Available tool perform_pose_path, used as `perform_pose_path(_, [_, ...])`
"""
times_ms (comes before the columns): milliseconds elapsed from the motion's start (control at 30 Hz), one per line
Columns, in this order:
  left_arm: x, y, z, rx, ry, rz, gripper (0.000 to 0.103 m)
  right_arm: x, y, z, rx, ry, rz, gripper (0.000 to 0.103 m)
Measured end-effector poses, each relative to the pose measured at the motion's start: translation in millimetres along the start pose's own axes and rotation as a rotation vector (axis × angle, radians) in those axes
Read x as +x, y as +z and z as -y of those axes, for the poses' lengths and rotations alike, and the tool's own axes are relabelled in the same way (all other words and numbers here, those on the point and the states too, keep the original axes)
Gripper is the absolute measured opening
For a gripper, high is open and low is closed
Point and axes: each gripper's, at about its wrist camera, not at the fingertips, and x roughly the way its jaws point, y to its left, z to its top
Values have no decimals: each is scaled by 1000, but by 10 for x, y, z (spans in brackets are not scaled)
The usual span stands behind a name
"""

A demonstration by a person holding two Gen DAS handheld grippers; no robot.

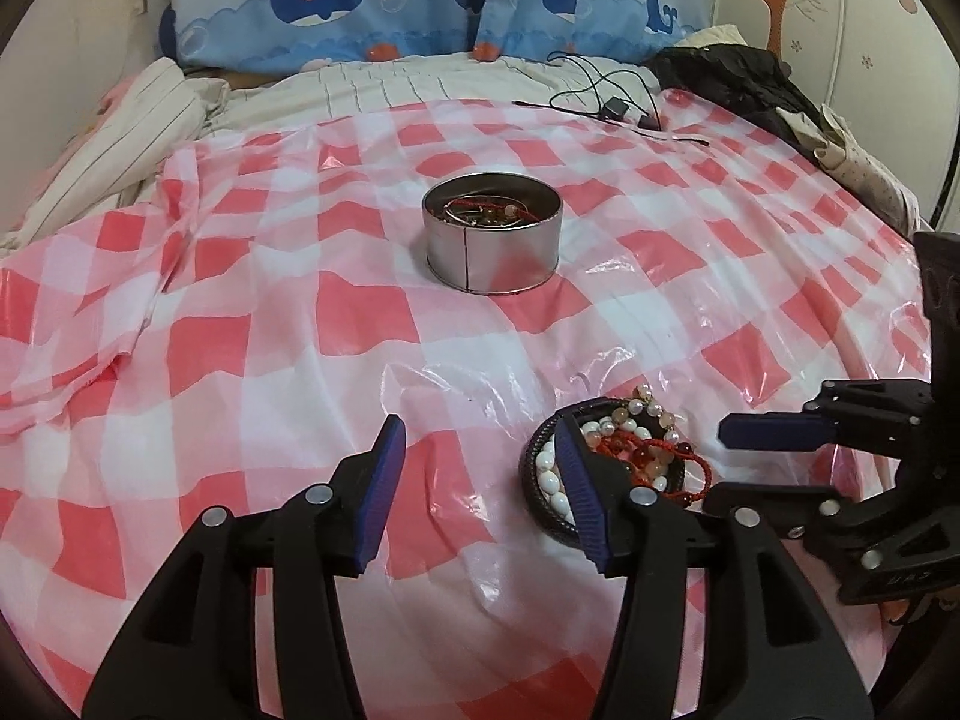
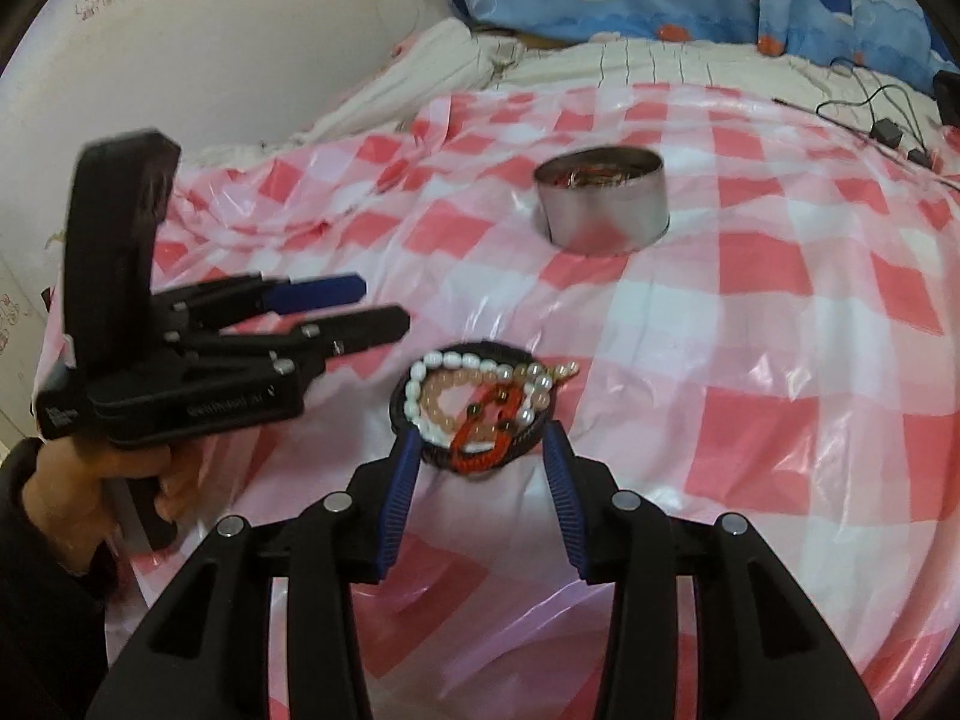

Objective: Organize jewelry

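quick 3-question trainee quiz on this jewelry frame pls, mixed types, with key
1. True or false: the metal tin is empty.
2. Which lies in the black dish? A) white bead strand B) coins C) keys
3. The right tool points at the ____ dish, with nothing between its fingers.

Key: 1 false, jewelry already lies inside; 2 A; 3 black. The left tool is open too, holding nothing, with the dish behind its right finger.

Red-white checked cloth [image 1: 252, 324]; silver tin [image 1: 492, 246]; blue whale-print pillows [image 1: 372, 0].
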Motion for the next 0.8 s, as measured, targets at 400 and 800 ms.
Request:
perform_pose_path(400, [55,-12,120,63,18,-18,56,164,-10,74,38,-2,-33,22])
perform_pose_path(800, [196,-51,426,223,-6,-45,56,-147,61,413,142,-127,77,8])
